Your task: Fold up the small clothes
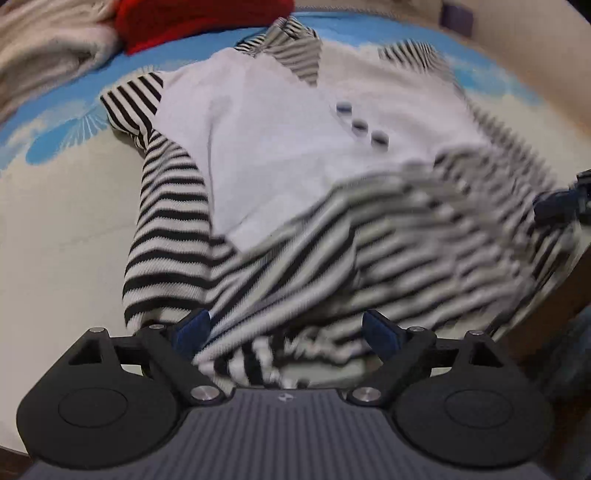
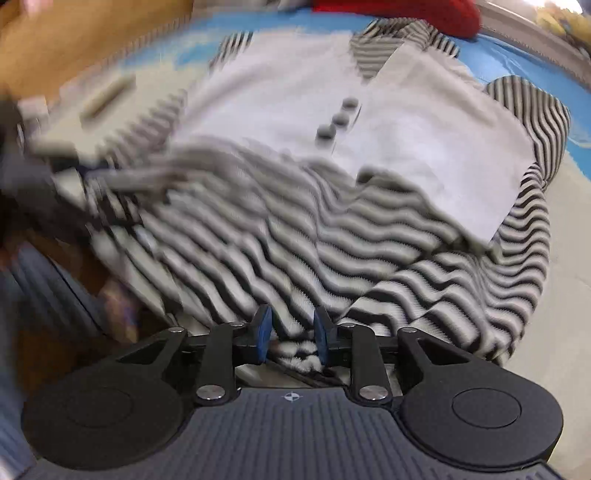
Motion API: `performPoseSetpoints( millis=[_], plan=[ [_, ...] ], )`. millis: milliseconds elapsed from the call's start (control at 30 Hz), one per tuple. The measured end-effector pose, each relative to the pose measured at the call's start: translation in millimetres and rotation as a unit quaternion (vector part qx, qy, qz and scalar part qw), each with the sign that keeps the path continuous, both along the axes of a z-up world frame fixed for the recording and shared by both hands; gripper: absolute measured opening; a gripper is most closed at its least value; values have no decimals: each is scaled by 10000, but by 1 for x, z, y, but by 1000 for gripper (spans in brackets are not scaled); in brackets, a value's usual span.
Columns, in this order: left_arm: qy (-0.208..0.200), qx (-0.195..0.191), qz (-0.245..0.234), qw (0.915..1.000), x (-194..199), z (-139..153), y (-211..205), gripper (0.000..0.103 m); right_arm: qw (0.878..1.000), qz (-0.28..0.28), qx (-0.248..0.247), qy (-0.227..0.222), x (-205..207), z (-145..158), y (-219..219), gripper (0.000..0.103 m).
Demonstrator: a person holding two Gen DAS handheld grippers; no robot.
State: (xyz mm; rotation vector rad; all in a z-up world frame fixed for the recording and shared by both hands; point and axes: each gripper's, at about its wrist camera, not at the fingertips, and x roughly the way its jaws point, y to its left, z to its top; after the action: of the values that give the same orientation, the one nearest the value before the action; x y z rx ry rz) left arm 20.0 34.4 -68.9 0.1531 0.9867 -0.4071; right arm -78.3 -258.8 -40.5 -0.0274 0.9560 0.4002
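The left gripper [image 1: 286,332] is seen spread wide, its 2 blue pads well apart, with the striped hem of the garment bunched between and over them; no pad is seen pressing the cloth, so it counts as released. The right gripper [image 2: 291,334] is drawn nearly closed, and a fold of the striped hem is pinched between its 2 blue pads.

The striped baby garment [image 1: 280,177] is spread on a bed sheet [image 1: 55,221] printed in cream and blue, directly ahead of both grippers. Its pale grey vest front [image 1: 258,140] faces up, with 3 dark buttons [image 1: 360,125] in a slanted row near the middle. In the left wrist view a black-and-white striped sleeve [image 1: 166,229] runs down the left side to just beside the left pad. The lower striped part is lifted toward the cameras and is heavily blurred in both views. The right gripper's blue tip is visible at the right edge of the left wrist view, touching the garment's side.

A red knitted item [image 1: 192,22] lies beyond the collar, near a beige blanket [image 1: 44,48].
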Motion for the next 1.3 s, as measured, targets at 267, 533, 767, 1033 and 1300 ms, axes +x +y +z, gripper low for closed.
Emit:
performPoseSetpoints(
  millis=[267, 533, 767, 1033, 1300],
  plan=[
    [-502, -1345, 1595, 9767, 82, 60, 38, 97, 9095, -3164, 1894, -1919, 86, 81, -184, 74],
    [-34, -1984, 3232, 9253, 154, 15, 76, 97, 7874, -5103, 3377, -752, 208, -10, -293, 75],
    [65, -1615, 3452, 9245, 171, 13, 81, 97, 7877, -4916, 3648, -696, 258, -36, -271, 4],
    [-207, -1933, 3601, 9124, 167, 36, 100, 97, 9757, -860, 1632, -1187, 225, 37, -42, 1],
    [-279, -1970, 3712, 9070, 161, 42, 117, 97, 9762, -706, 1729, -1104, 172, 38, -31, 53]
  ],
)
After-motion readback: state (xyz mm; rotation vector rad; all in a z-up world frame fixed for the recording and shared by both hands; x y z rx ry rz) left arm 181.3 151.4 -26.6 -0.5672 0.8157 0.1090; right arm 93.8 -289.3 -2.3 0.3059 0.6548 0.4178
